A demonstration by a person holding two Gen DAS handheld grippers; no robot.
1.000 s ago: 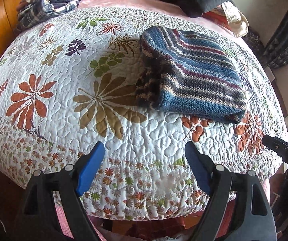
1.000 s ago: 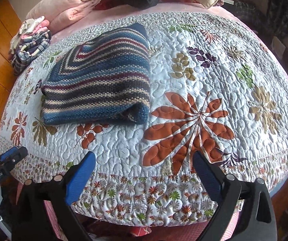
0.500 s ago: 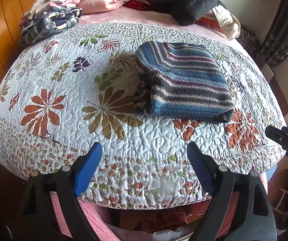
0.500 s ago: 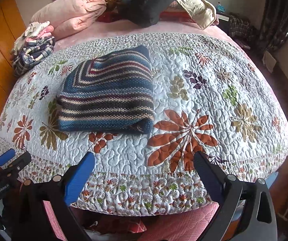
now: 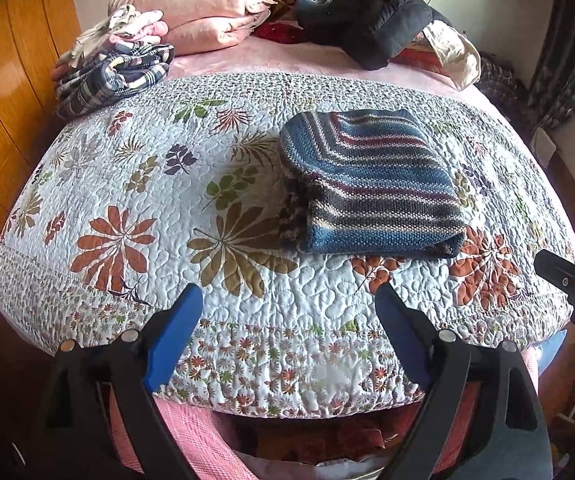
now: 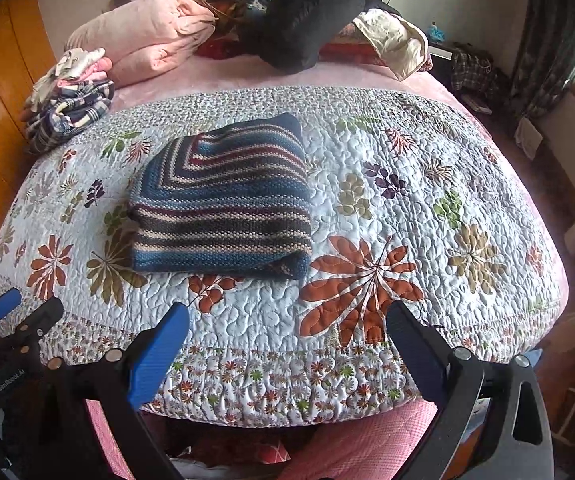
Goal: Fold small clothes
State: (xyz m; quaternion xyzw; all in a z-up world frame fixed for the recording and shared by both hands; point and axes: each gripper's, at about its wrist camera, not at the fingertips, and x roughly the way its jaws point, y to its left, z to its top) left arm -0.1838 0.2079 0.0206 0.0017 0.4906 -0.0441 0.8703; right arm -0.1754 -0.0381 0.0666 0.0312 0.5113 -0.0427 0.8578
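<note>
The folded striped knit sweater (image 5: pixel 371 188) (image 6: pixel 223 200) lies mid-frame on the quilt (image 5: pixel 247 280), well above both grippers' released, empty jaws.

Support is a bed (image 5: pixel 271 60) with a pink sheet, bare only at the head end. A white quilted coverlet (image 5: pixel 247 288) with a leaf and flower print covers the foot end and drapes over the near edge. Directly on the coverlet: one folded striped knit garment (image 5: pixel 371 184), blue/maroon/cream, lying flat, fold edge toward the cameras. A plaid bundle (image 5: pixel 115 76) sits at the far left corner, where coverlet meets sheet, with pale pink clothes (image 5: pixel 135 28) on top. On the sheet by the headboard: a folded pink blanket (image 6: pixel 147 36), a black jacket (image 6: pixel 307 20), a cream cloth (image 6: pixel 399 40) just beside the jacket.
</note>
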